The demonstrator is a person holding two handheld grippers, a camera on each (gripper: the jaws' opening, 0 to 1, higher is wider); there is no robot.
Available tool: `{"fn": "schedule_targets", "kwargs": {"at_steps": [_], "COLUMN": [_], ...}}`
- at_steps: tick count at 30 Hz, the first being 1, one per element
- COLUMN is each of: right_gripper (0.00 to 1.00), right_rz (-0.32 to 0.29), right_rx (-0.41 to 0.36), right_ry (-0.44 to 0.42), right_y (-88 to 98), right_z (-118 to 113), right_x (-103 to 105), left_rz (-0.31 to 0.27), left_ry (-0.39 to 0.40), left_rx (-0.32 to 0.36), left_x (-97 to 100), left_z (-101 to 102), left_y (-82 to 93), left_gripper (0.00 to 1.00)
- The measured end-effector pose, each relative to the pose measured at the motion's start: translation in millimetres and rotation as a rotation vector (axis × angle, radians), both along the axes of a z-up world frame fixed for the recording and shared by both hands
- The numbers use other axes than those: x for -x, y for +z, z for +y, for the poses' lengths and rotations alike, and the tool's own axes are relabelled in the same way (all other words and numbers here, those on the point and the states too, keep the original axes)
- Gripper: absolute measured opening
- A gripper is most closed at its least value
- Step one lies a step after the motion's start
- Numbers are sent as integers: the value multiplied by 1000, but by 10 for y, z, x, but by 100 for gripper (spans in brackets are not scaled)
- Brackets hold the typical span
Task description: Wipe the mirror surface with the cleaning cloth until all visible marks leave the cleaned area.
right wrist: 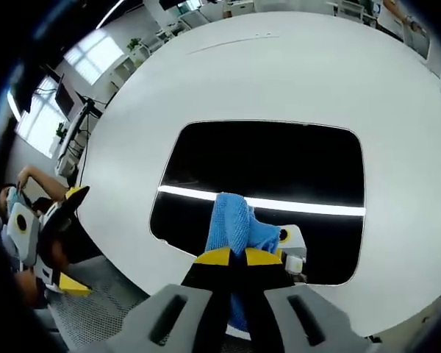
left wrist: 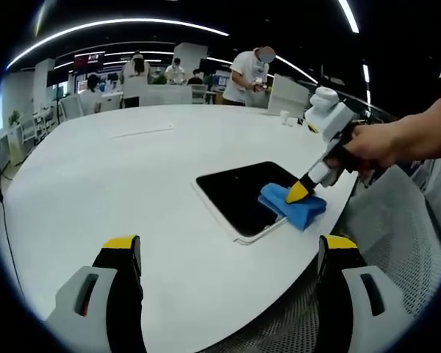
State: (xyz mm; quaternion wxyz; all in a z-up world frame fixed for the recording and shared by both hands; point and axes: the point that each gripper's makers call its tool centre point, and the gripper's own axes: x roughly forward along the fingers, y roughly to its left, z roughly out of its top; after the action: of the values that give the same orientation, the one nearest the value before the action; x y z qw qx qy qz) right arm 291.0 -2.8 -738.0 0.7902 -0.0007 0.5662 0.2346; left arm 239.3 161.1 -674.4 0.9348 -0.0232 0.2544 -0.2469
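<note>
On the mirror [right wrist: 279,162], right tongs [right wrist: 231,257] clamp the blue cloth [right wrist: 231,220]; left tongs [left wrist: 228,246] gape apart nearby.

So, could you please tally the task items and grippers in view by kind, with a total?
Mirror: 1
Blue cleaning cloth: 1
Grippers: 2, the left gripper open, the right gripper shut on the cloth
Total: 4

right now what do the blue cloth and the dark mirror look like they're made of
The blue cleaning cloth looks like soft matte fabric, perhaps microfibre: it bunches into folds in the right claw. The dark rectangular mirror looks like glossy glass: it reflects a sharp ceiling light strip.
</note>
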Motion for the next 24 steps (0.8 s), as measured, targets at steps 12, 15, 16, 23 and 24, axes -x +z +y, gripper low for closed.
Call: {"fn": "schedule_targets", "kwargs": {"at_steps": [12,15,16,23,24], "right_gripper": [0,0,0,0,0], "right_rz": [13,7,3,-22,-25], "right_rx": [-2,2,1,20,23], "right_ry": [-10,-6,-4,7,9], "right_y": [-29,-25,-26,-2,-2], "right_z": [26,29,28,41,40], "right_x": [-204,-253,-283,-404,-420], "left_rz": [8,5,1,10,10], "left_ry": [-11,-8,-3,-11,-10], "left_rx": [2,0,0,-1,0], "left_x": [10,6,2,11,11], "left_z": [-25,-17,-5,-21,-19], "left_y": [-9,-9,-4,-11,-11], "left_gripper": [99,99,99,99,99]}}
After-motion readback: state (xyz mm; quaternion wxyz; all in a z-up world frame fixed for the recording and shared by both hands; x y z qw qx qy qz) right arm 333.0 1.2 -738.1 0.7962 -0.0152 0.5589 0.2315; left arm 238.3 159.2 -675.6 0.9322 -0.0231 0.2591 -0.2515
